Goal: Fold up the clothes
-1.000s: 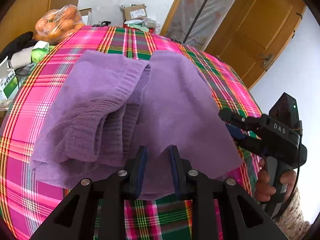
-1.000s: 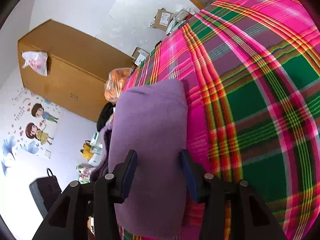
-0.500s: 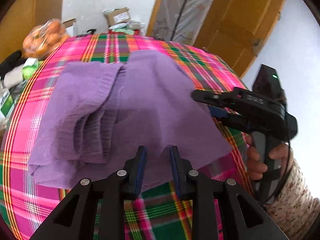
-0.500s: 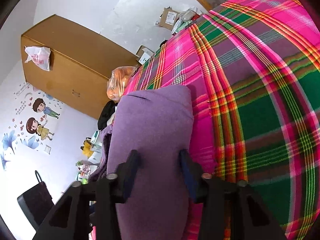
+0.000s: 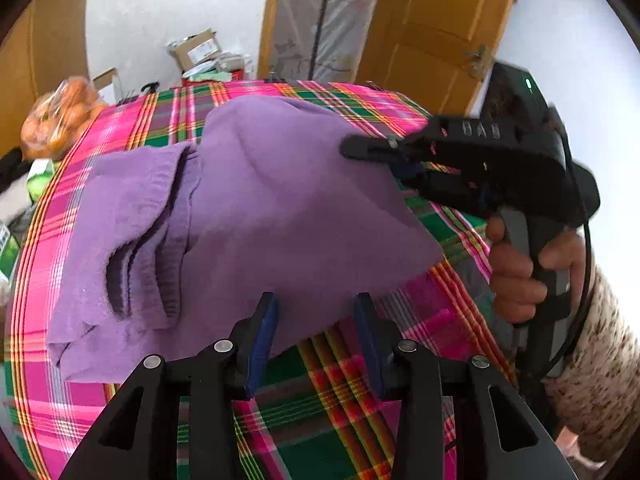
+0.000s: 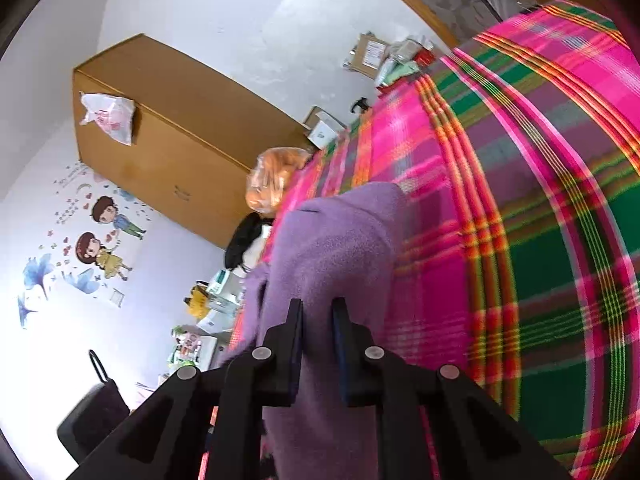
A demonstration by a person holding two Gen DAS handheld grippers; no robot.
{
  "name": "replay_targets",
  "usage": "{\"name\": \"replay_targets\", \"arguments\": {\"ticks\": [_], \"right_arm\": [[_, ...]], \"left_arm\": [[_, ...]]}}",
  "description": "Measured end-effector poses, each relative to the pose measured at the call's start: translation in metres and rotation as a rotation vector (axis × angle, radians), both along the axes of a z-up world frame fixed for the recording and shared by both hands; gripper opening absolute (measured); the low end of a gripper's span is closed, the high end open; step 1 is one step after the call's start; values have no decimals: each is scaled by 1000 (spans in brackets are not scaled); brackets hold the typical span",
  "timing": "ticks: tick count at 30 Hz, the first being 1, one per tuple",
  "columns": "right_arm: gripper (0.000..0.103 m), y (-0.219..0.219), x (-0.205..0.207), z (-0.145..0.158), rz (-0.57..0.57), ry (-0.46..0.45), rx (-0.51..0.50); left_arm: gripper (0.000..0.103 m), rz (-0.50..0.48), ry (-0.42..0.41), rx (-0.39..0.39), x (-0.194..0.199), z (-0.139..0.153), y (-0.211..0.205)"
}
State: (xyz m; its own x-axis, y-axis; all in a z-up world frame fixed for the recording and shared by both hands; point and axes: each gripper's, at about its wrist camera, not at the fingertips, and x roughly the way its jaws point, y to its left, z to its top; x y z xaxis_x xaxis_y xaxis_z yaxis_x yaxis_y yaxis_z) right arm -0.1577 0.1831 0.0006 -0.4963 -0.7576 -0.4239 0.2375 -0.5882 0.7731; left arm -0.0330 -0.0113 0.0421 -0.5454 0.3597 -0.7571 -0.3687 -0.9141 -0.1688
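Left tongs (image 5: 316, 320) have spread wider; right tongs (image 6: 317, 322) pinch sweater (image 5: 248, 208) — far hem hidden.

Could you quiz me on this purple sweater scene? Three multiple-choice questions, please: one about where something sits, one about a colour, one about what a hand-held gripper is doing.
1. Where is the bag of oranges?
A. on the sweater
B. at the far left edge of the bed
C. by the door

2. What colour is the sweater?
A. purple
B. green
C. white

3. What is the right hand-held gripper doing?
A. hanging open in the air
B. lying on the bed
C. closing on the sweater's edge

Answers: 1 B, it sits beside the plaid cover's far left corner. 2 A, purple throughout. 3 C, cloth fills the narrow gap between its fingers, while the left hand-held gripper stands open.
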Motion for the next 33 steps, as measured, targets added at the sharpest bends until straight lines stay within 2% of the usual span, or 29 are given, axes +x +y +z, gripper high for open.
{"name": "replay_targets", "arguments": {"ticks": [9, 15, 20, 33], "right_arm": [[14, -17, 1, 26, 45, 62, -38], [14, -38, -2, 37, 94, 93, -63], [14, -60, -3, 45, 134, 115, -65], [13, -116, -12, 44, 233, 113, -72]], "left_arm": [[42, 11, 43, -32, 4, 4, 3], [42, 74, 51, 62, 1, 11, -19], [42, 120, 59, 106, 0, 15, -34], [42, 226, 63, 150, 1, 16, -71]]}}
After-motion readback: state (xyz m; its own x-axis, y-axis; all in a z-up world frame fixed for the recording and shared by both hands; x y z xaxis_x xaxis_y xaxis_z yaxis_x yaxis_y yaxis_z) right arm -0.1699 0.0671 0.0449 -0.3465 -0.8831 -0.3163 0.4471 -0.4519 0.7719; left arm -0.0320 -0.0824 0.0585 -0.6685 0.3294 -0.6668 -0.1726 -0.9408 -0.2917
